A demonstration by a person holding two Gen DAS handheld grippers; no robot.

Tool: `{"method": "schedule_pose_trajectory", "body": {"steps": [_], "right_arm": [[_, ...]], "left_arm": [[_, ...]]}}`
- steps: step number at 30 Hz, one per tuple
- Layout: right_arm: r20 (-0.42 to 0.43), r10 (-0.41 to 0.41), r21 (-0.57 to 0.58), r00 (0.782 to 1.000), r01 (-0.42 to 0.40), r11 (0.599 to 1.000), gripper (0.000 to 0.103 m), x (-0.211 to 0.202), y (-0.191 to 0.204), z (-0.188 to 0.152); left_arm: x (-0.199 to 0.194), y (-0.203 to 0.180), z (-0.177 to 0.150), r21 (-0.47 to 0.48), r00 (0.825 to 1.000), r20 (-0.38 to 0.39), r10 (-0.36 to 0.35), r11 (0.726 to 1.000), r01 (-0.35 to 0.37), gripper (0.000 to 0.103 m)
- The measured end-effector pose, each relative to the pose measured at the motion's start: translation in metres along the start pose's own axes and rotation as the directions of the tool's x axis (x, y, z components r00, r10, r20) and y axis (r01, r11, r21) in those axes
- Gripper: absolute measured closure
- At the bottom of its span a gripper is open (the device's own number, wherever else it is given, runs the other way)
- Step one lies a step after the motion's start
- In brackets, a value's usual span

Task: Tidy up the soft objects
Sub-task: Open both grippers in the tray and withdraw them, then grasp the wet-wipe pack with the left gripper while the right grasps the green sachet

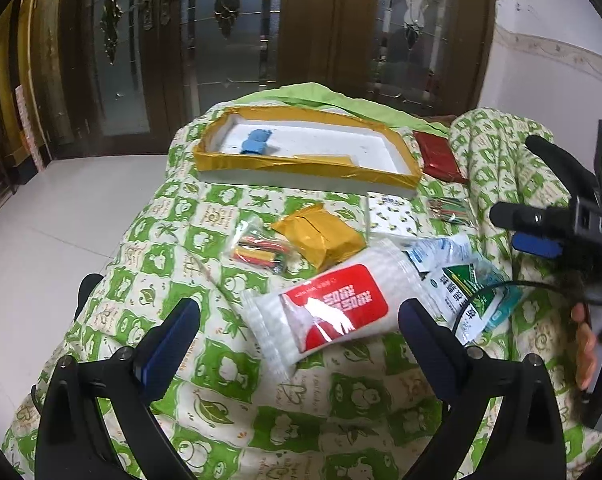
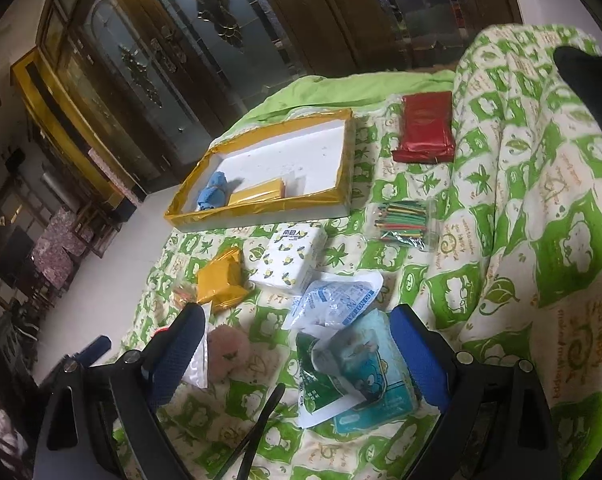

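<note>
Left wrist view: left gripper point(image 1: 299, 326) was spread wide above the red-and-white pouch point(image 1: 329, 308) on the green quilt point(image 1: 229, 368). Right gripper point(image 2: 299, 344) also gaped wide, empty, over the teal tissue pack point(image 2: 375, 380). Farther: yellow packet point(image 1: 319, 236), then gold-edged tray point(image 1: 305, 150) holding a blue toy point(image 1: 256, 142).

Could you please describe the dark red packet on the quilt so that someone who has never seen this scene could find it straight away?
Start at the gold-edged white tray lying on the green and white quilt. Just past the tray's right end, beside the raised fold of quilt, lies the dark red packet, flat and apart from the other items. It is the only shiny, dark red, rectangular pouch; its nearest neighbour, the clear bag of coloured sticks, is see-through.
</note>
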State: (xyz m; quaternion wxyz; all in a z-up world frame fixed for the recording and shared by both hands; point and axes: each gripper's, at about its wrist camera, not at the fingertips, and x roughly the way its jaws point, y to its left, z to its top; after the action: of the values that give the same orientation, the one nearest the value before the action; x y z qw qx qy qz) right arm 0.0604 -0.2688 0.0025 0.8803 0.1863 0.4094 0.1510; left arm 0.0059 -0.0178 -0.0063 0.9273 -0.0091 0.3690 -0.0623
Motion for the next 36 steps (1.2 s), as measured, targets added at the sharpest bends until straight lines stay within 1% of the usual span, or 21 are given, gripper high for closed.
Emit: {"method": "schedule_pose_trajectory", "body": {"steps": [3, 7, 11, 13, 14, 15, 16, 17, 18, 19, 20, 22, 24, 25, 26, 31, 36], "right_arm": [[-0.017, 0.024, 0.073, 1.0, -0.022, 0.997, 0.007, 0.0, -0.013, 0.005], [-0.031, 0.054, 0.114, 0.998, -0.051, 0.992, 0.007, -0.008, -0.019, 0.007], [-0.042, 0.076, 0.147, 0.996, -0.07, 0.987, 0.007, -0.035, -0.014, 0.006], [-0.076, 0.072, 0.165, 0.994, -0.059, 0.985, 0.007, -0.055, -0.007, 0.006], [-0.087, 0.086, 0.157, 0.992, -0.072, 0.985, 0.007, -0.069, 0.0, 0.007], [-0.083, 0.081, 0.127, 0.993, -0.071, 0.989, 0.007, -0.075, 0.006, 0.009], [-0.083, 0.043, 0.063, 0.996, -0.037, 0.997, 0.004, -0.08, 0.015, 0.011], [-0.083, -0.012, -0.023, 0.996, 0.01, 1.0, 0.002, -0.078, 0.026, 0.012], [-0.077, -0.035, -0.079, 0.996, 0.029, 0.996, 0.002, -0.073, 0.032, 0.012], [-0.091, -0.049, -0.112, 0.995, 0.038, 0.993, 0.002, -0.065, 0.035, 0.011], [-0.139, -0.045, -0.127, 0.989, 0.027, 0.992, 0.002, -0.049, 0.035, 0.008], [-0.193, -0.012, -0.107, 0.981, -0.009, 0.994, 0.004, -0.026, 0.03, 0.001], [-0.218, -0.038, -0.125, 0.975, 0.011, 0.992, 0.012, -0.005, 0.026, -0.009], [-0.225, -0.049, -0.135, 0.973, 0.019, 0.991, 0.018, 0.002, 0.024, -0.013], [-0.234, -0.054, -0.14, 0.971, 0.021, 0.99, 0.022, 0.009, 0.022, -0.017], [-0.227, -0.053, -0.171, 0.973, 0.014, 0.985, 0.023, 0.019, 0.023, -0.016], [-0.245, -0.07, -0.187, 0.967, 0.024, 0.982, 0.023, 0.03, 0.023, -0.017]], "left_arm": [[0.003, -0.001, -0.001, 0.007, 1.0, -0.017, -0.012, 1.0, 0.012, 0.004], [0.005, -0.003, -0.002, 0.013, 1.0, -0.026, -0.013, 1.0, 0.014, 0.004], [0.005, -0.003, -0.002, 0.009, 1.0, -0.024, -0.014, 1.0, 0.014, 0.004], [0.005, -0.002, -0.002, 0.007, 1.0, -0.024, -0.015, 1.0, 0.016, 0.004], [0.005, -0.002, -0.002, 0.004, 1.0, -0.023, -0.021, 1.0, 0.021, 0.004], [0.005, -0.002, -0.001, 0.0, 0.999, -0.023, -0.025, 1.0, 0.025, 0.004], [0.007, -0.002, 0.0, -0.001, 0.999, -0.026, -0.027, 1.0, 0.027, 0.004], [0.008, -0.002, 0.001, -0.001, 0.999, -0.031, -0.027, 1.0, 0.027, 0.004], [0.01, -0.002, 0.003, 0.001, 0.999, -0.04, -0.03, 1.0, 0.03, 0.004], [0.011, -0.003, 0.004, 0.004, 0.998, -0.047, -0.032, 0.999, 0.033, 0.004], [0.013, -0.004, 0.005, 0.01, 0.998, -0.054, -0.034, 0.999, 0.034, 0.004], [0.016, -0.006, 0.005, 0.023, 0.997, -0.064, -0.032, 0.999, 0.034, 0.004], [0.02, -0.008, 0.006, 0.043, 0.995, -0.089, -0.039, 0.998, 0.043, 0.004], [0.022, -0.01, 0.006, 0.059, 0.994, -0.1, -0.043, 0.997, 0.049, 0.004], [0.024, -0.012, 0.007, 0.077, 0.993, -0.109, -0.043, 0.996, 0.052, 0.004], [0.037, -0.023, 0.011, 0.179, 0.987, -0.157, -0.043, 0.981, 0.071, 0.004], [0.048, -0.032, 0.012, 0.264, 0.98, -0.196, -0.044, 0.96, 0.096, 0.004]]}}
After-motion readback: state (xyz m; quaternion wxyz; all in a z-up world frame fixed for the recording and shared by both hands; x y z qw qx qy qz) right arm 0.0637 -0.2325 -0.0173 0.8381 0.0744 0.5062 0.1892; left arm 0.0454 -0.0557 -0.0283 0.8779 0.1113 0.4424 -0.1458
